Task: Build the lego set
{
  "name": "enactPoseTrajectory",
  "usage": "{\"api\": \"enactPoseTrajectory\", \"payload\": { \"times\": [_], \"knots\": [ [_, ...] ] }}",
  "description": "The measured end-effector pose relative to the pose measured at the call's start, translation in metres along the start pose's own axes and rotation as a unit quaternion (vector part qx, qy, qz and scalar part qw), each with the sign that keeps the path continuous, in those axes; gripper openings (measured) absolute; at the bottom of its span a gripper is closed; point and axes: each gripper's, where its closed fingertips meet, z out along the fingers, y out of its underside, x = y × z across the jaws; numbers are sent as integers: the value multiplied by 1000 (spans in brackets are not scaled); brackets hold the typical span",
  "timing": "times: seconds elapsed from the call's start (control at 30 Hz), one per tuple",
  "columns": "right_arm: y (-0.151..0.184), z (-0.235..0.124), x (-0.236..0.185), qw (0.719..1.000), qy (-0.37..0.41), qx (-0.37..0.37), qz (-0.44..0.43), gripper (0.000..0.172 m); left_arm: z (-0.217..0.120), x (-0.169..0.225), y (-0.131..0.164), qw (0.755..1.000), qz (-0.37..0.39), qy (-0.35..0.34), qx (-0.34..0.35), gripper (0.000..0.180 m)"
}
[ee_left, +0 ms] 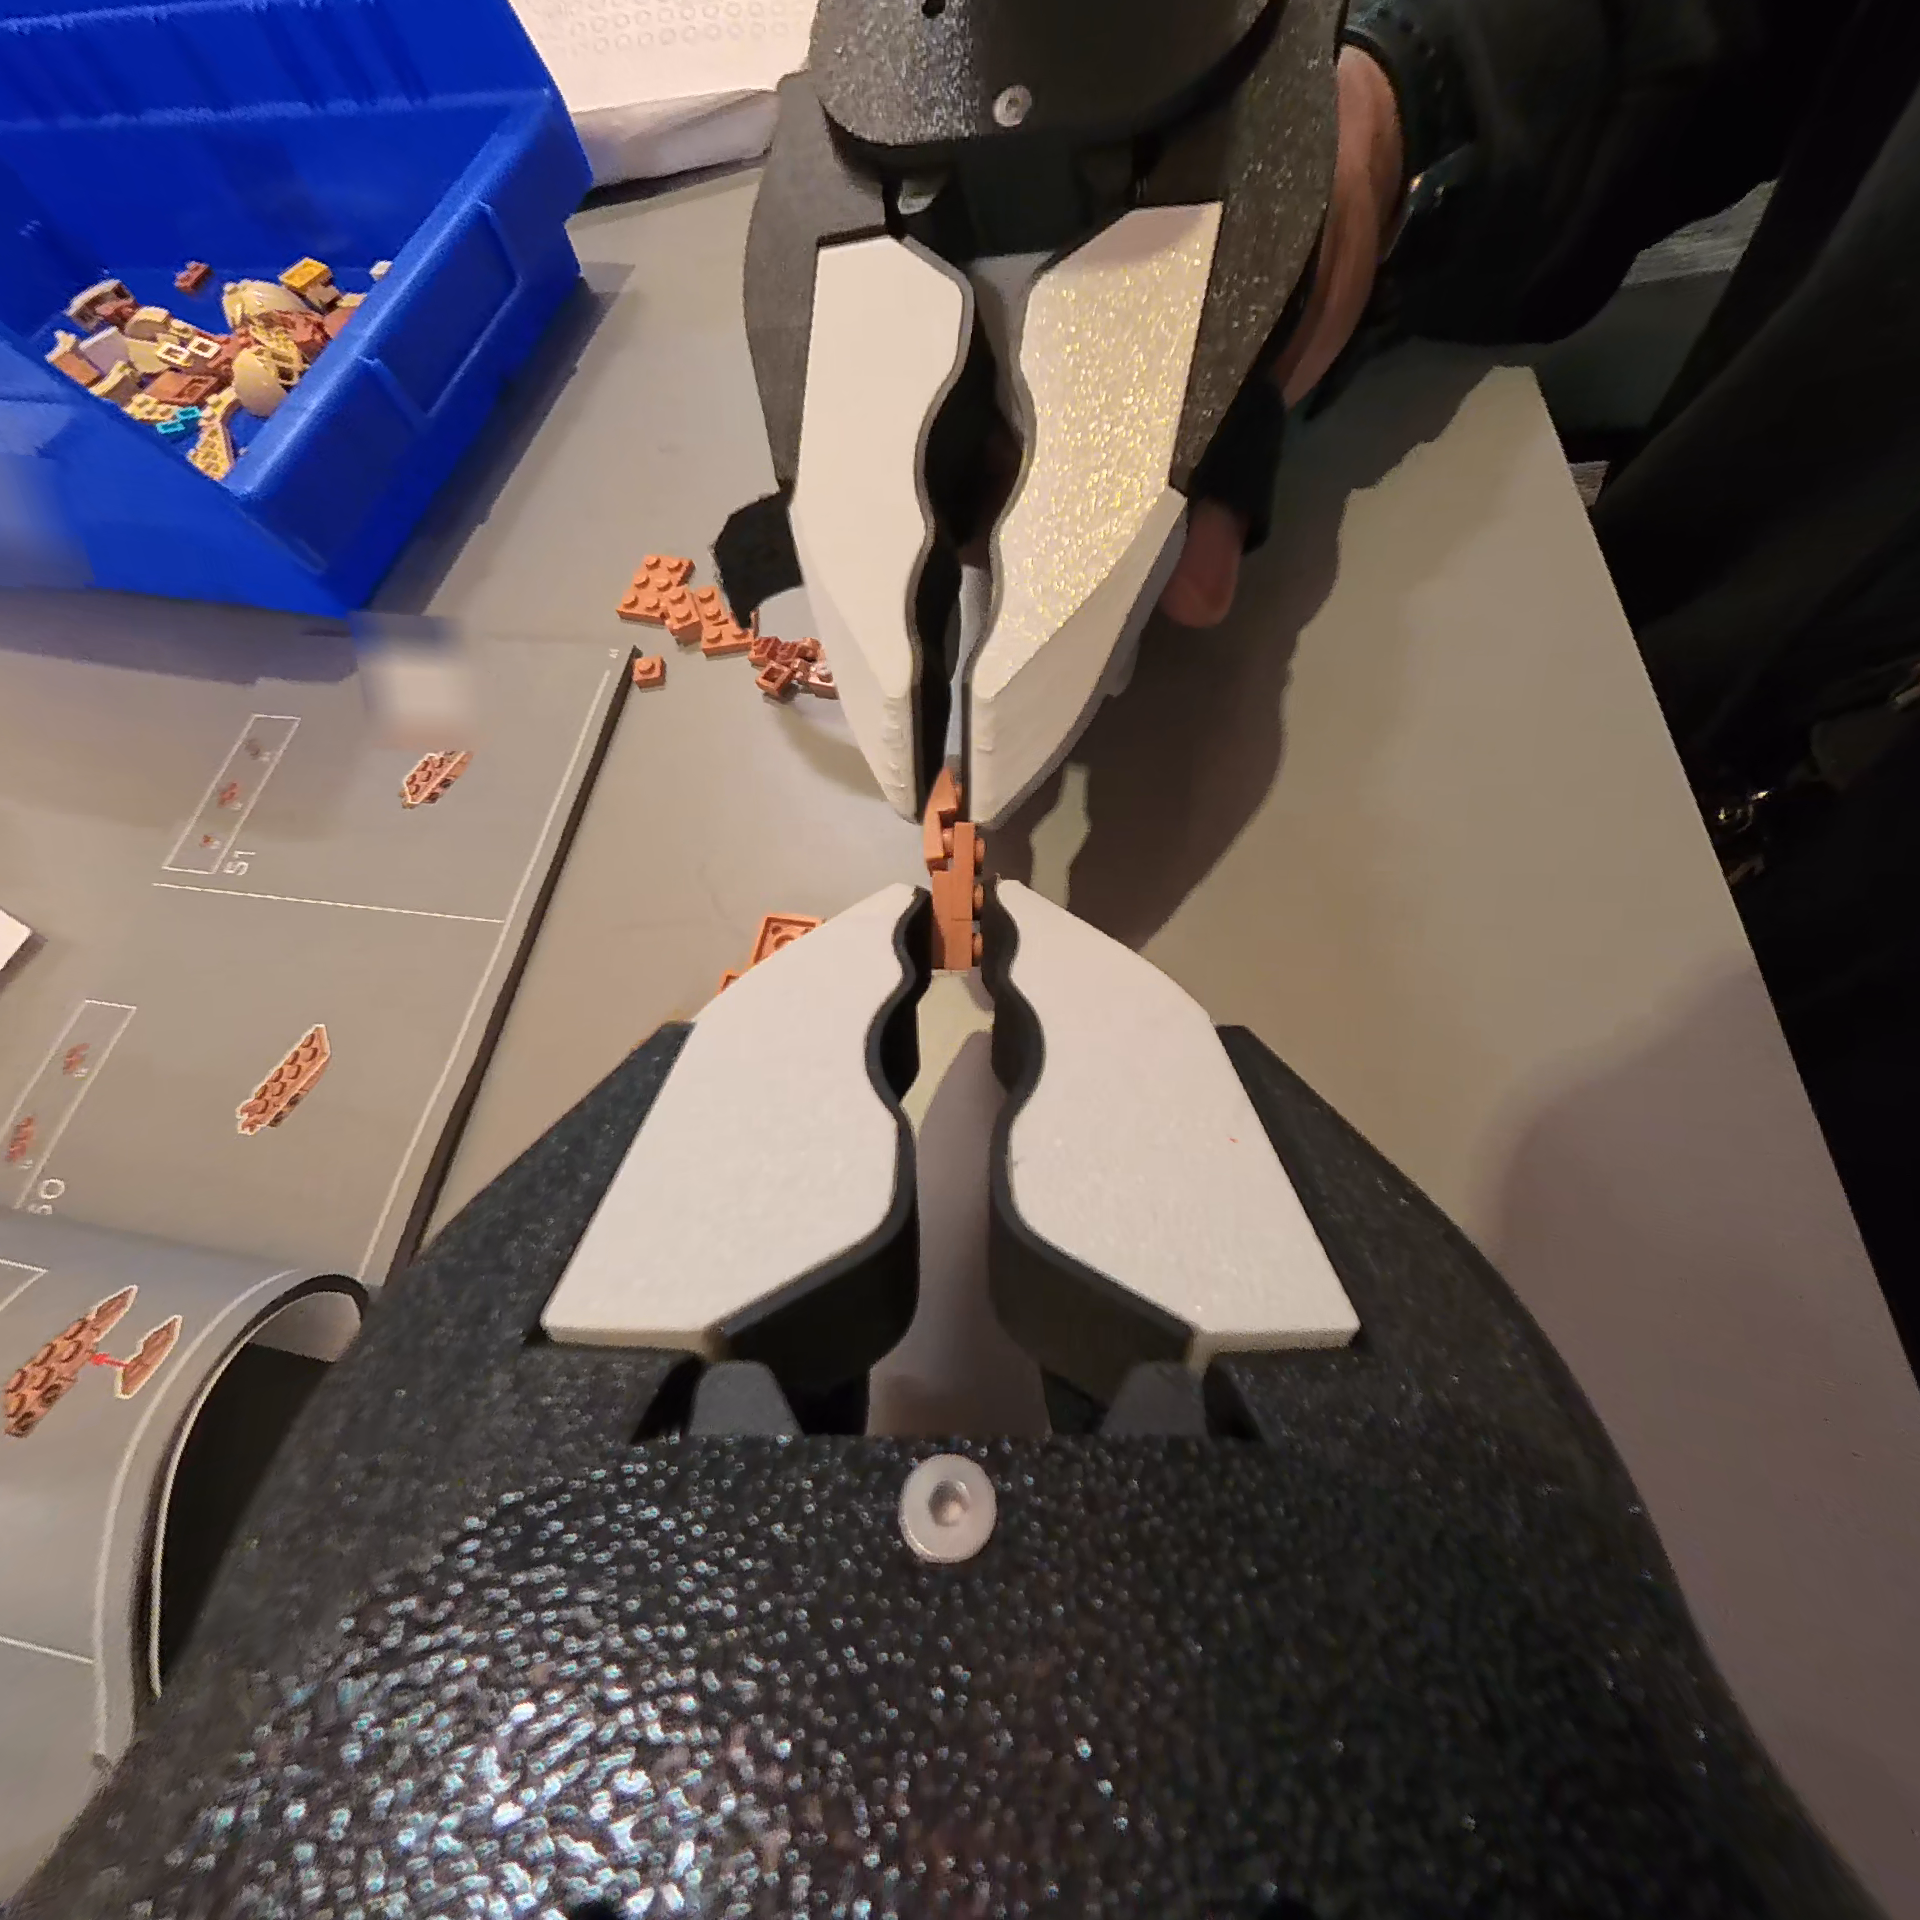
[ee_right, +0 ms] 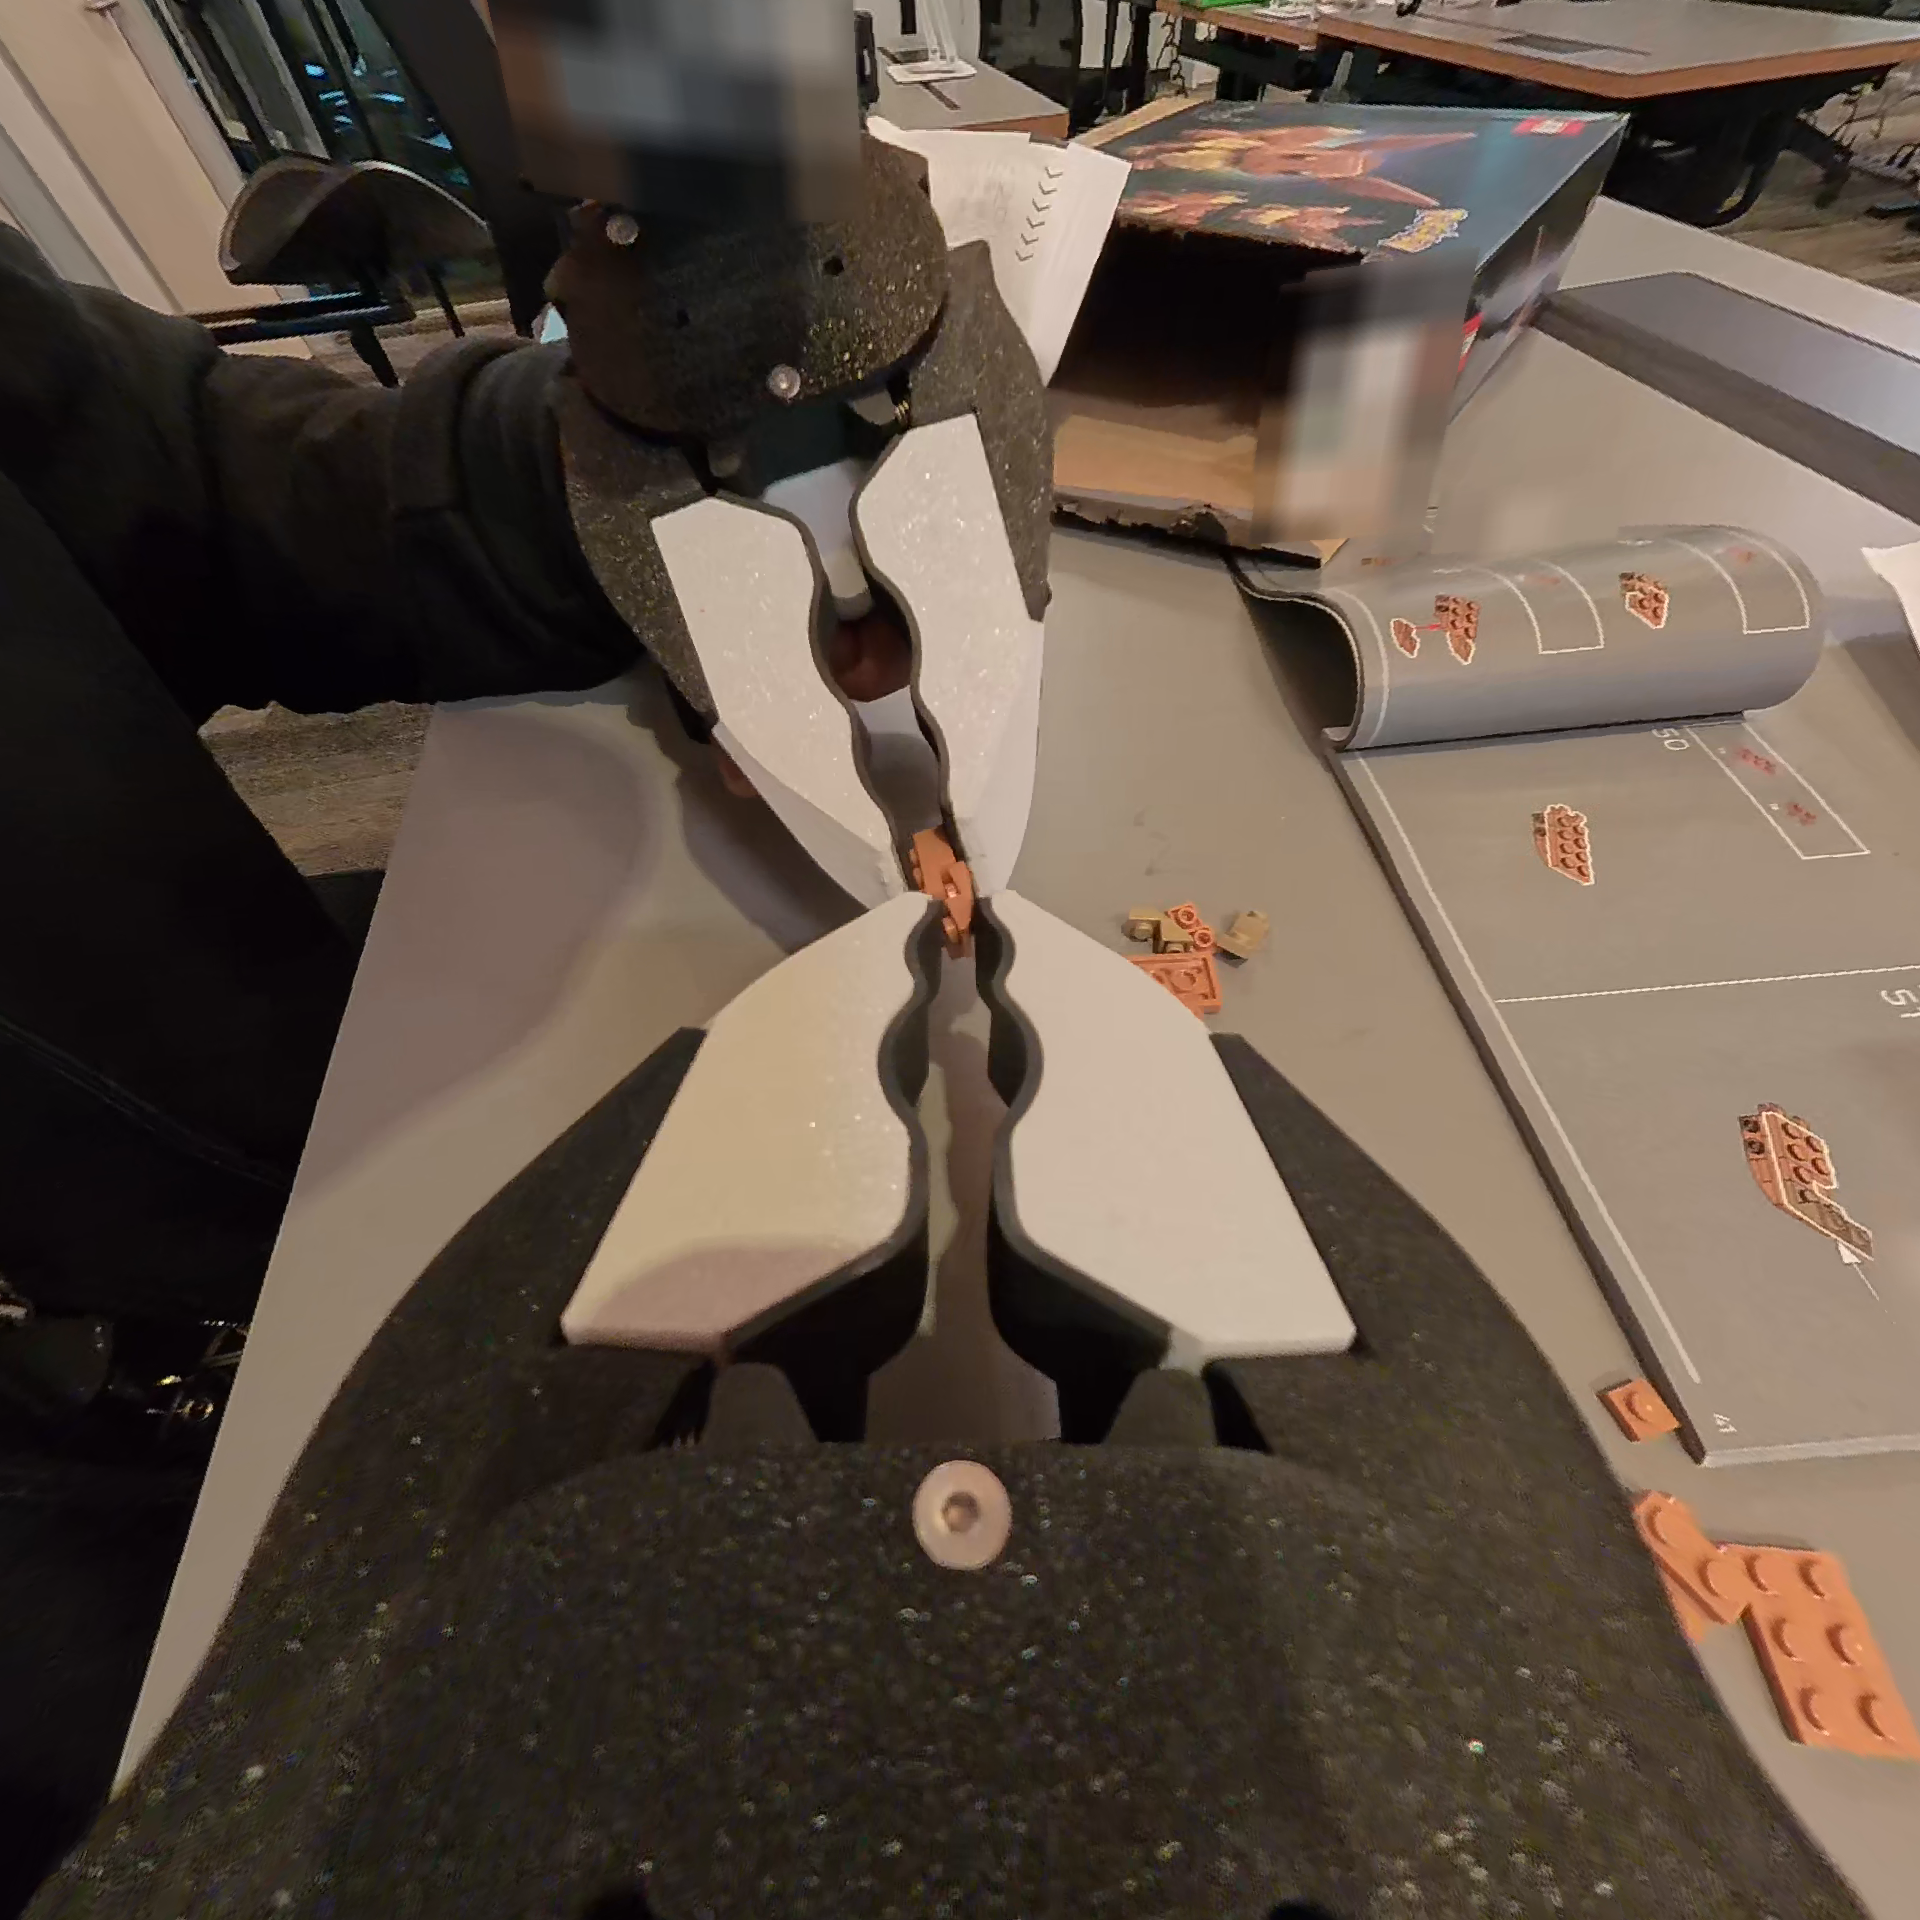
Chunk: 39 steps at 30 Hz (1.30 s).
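Observation:
My left gripper (ee_left: 954,906) is shut on a stack of brown plates (ee_left: 951,930), held on edge above the grey table (ee_left: 1299,831). My right gripper (ee_left: 948,795) comes from the opposite side, tip to tip with it, and is shut on a small brown plate (ee_left: 939,808). The two pieces overlap and touch between the tips. In the right wrist view my right gripper (ee_right: 961,914) pinches its brown plate (ee_right: 956,928), and the left gripper (ee_right: 928,868) above grips its brown piece (ee_right: 928,854). A hand in a dark sleeve holds each gripper.
A blue bin (ee_left: 436,312) with several tan and brown bricks stands at the far left. Loose brown plates (ee_left: 686,608) lie near it, more pieces (ee_right: 1184,940) and plates (ee_right: 1808,1642) elsewhere. A grey instruction sheet (ee_left: 312,935) covers the left. An open cardboard box (ee_right: 1351,208) stands behind. The table edge (ee_left: 1621,623) is close. My left and right fingertips are right by each other.

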Motion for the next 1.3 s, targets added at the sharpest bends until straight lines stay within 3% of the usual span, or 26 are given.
{"api": "enactPoseTrajectory", "payload": {
  "times": [0.43,1.3],
  "knots": [
    [6,-1,-11,999,-39,-27,-23,6,3,11,3,999,37,16,-20,8],
    [13,-2,-14,995,-34,-56,-76,7,7,15,5,999,39,25,-28,8]
  ]
}}
